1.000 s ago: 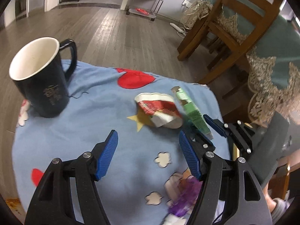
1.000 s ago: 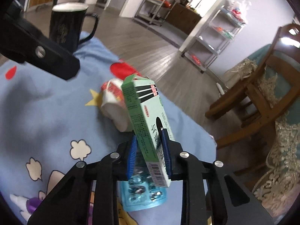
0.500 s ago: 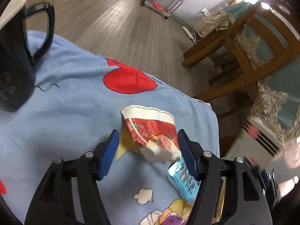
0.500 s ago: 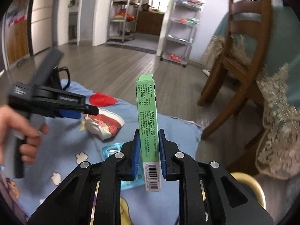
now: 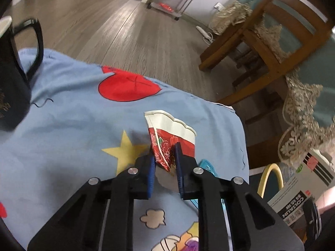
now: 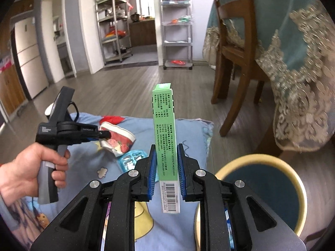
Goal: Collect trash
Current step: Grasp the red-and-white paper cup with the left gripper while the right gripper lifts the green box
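Left wrist view: left gripper (image 5: 165,163) clamped on crushed red-and-white paper cup (image 5: 171,136), lifted just above blue cartoon-print cloth (image 5: 69,113); right gripper (image 6: 166,165) clamped on upright green cardboard box (image 6: 164,138), just left of yellow-rimmed round bin (image 6: 261,161); blister pack (image 6: 130,159) on the cloth

This is a lived-in home, an open dining room running into a kitchen. Grey wood-plank flooring (image 6: 117,87) stretches back to a tall pale refrigerator (image 6: 29,62) by the left wall and open metal shelving racks (image 6: 114,29) crowded with pots and packets. A brown wooden dining chair (image 6: 234,48) stands against a table draped in a teal cloth with cream lace trim (image 6: 299,67). Close by, a light blue cartoon-print cloth (image 5: 73,115) covers a low surface, with a black ceramic mug (image 5: 12,71) on it.
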### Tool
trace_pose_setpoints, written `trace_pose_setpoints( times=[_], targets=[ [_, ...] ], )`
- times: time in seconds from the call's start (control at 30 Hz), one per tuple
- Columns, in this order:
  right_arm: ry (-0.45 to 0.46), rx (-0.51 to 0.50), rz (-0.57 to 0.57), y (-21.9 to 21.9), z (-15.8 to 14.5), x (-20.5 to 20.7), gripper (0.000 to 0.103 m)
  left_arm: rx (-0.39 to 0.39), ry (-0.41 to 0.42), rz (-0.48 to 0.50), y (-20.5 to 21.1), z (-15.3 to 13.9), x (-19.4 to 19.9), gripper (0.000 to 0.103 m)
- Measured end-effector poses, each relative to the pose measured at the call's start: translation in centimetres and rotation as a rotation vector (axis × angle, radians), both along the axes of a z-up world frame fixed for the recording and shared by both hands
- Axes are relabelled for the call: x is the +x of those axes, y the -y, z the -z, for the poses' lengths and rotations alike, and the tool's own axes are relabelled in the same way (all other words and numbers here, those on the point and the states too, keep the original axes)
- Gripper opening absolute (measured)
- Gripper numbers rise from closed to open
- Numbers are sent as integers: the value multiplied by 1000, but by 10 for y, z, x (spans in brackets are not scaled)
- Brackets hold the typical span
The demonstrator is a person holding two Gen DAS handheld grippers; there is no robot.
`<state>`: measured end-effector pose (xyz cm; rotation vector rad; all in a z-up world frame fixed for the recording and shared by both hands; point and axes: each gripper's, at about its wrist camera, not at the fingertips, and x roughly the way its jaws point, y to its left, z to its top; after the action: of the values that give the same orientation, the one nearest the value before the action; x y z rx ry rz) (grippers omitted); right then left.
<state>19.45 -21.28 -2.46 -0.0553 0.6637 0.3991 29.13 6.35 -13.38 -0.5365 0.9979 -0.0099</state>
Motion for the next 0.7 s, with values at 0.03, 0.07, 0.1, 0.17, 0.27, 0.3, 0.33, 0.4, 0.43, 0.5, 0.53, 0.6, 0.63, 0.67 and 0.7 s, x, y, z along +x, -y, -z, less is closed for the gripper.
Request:
trace_pose_setpoints(
  times=[0.03,0.07,0.1,0.17,0.27,0.3,0.33,0.4,0.43,0.5,0.53,0.6,0.63,0.67,0.7],
  targets=[
    [-4,12,6,4,-1,-1,19,17,10,6,2,-5,-3,13],
    [-12,32,16,8,-2,-3,19,27,21,11,3,-12,-7,13],
    [-19,47,25,13,-1,-6,20,32,30,13,2,-17,-11,13],
    [-33,76,40,20,-1,-13,20,57,62,24,4,-35,-20,13],
    [-46,112,62,30,-3,-23,20,61,107,36,4,-57,-34,13],
    [-47,121,67,33,-4,-26,20,61,119,37,4,-63,-38,13],
    [-49,134,76,38,-5,-30,20,55,133,40,4,-70,-44,13],
    [-50,148,86,44,-7,-37,20,44,156,44,7,-80,-55,13],
    [-49,156,95,49,-8,-42,20,33,168,51,8,-86,-62,13],
    [-48,173,106,58,-11,-48,20,20,192,68,14,-97,-78,13],
    [-46,179,113,61,-11,-51,20,12,203,77,16,-101,-85,13],
    [-43,196,129,72,-14,-58,20,-6,228,99,22,-110,-98,13],
    [-39,205,140,78,-15,-63,20,-13,238,111,27,-113,-103,13],
    [-37,209,150,83,-16,-66,20,-19,249,124,31,-115,-108,13],
    [-35,214,159,86,-17,-70,20,-24,262,143,37,-119,-113,13]
  ],
)
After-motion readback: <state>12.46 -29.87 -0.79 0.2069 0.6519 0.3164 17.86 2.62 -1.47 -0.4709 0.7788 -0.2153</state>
